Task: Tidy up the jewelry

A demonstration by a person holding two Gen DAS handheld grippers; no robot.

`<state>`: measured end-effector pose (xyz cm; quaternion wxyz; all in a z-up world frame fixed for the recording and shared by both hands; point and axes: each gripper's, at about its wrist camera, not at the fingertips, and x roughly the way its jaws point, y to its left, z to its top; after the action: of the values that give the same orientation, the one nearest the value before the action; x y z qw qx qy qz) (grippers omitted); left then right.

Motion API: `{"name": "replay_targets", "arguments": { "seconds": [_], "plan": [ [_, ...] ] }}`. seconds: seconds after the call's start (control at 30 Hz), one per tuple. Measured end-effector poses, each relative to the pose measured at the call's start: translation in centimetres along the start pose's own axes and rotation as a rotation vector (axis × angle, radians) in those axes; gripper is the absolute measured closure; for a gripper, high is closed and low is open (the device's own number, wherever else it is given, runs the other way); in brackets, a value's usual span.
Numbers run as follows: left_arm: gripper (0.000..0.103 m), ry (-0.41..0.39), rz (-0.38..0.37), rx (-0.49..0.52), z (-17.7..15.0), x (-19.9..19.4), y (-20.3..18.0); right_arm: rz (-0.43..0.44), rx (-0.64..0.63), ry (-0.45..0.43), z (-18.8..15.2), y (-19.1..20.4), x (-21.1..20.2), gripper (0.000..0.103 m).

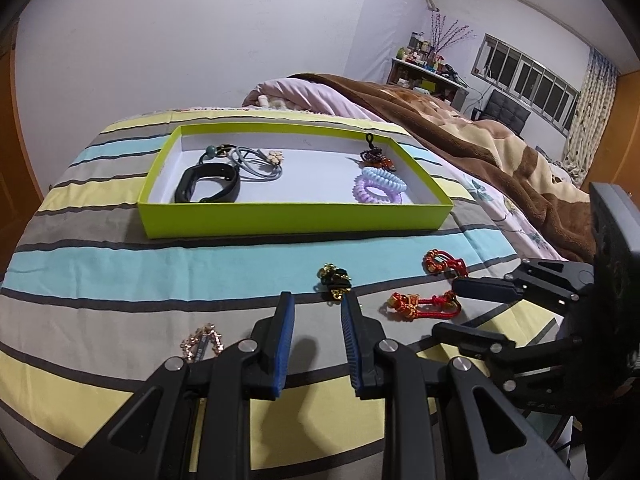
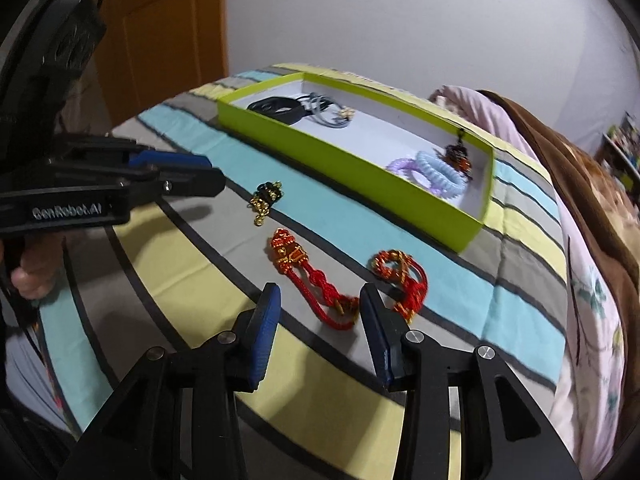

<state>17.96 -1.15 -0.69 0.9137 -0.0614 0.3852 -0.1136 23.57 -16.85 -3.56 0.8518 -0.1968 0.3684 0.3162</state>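
Pick-up step: right gripper (image 2: 316, 294) fingers wide, red knotted cord (image 2: 310, 280) between them, unpinched. Left gripper (image 1: 316, 300) fingers narrow, empty. Next: close, carry to green box (image 2: 360, 168).

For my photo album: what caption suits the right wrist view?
Open right gripper over a red knotted cord on the striped bedspread, green tray beyond.

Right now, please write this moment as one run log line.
left tongs: open, empty | right tongs: open over red knot cord | green box: partly filled | black-gold charm: on bedspread
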Motion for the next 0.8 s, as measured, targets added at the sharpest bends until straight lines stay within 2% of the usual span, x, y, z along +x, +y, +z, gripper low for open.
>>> {"name": "replay_targets", "arguments": {
  "seconds": [0.13, 0.17, 0.2, 0.27, 0.47, 0.63, 0.8],
  "plan": [
    [0.078, -0.002, 0.000, -0.010, 0.1, -0.1, 0.3, 0.037, 0.029, 0.017, 0.4, -0.8, 0.7, 0.061],
    [0.078, -0.001, -0.001, -0.009, 0.1, -0.1, 0.2, 0.035, 0.029, 0.016, 0.4, -0.7, 0.7, 0.067],
    [0.078, -0.001, 0.000, -0.008, 0.1, -0.1, 0.2, 0.031, 0.028, 0.016, 0.4, -0.6, 0.6, 0.081],
    [0.078, 0.001, -0.004, -0.007, 0.1, 0.0, 0.2, 0.007, 0.038, 0.023, 0.3, -0.7, 0.6, 0.087],
    [0.077, 0.020, -0.025, -0.002, 0.2, 0.7, -0.2, -0.009, 0.103, 0.017, -0.4, -1.2, -0.3, 0.089],
    [0.071, 0.040, -0.037, 0.002, 0.7, 2.0, -1.0, -0.005, 0.171, 0.000, -1.1, -1.8, -1.0, 0.089],
    [0.070, 0.073, -0.008, 0.002, 1.4, 3.7, -1.8, -0.007, 0.201, -0.012, -1.4, -2.2, -1.4, 0.089]
  ]
}}
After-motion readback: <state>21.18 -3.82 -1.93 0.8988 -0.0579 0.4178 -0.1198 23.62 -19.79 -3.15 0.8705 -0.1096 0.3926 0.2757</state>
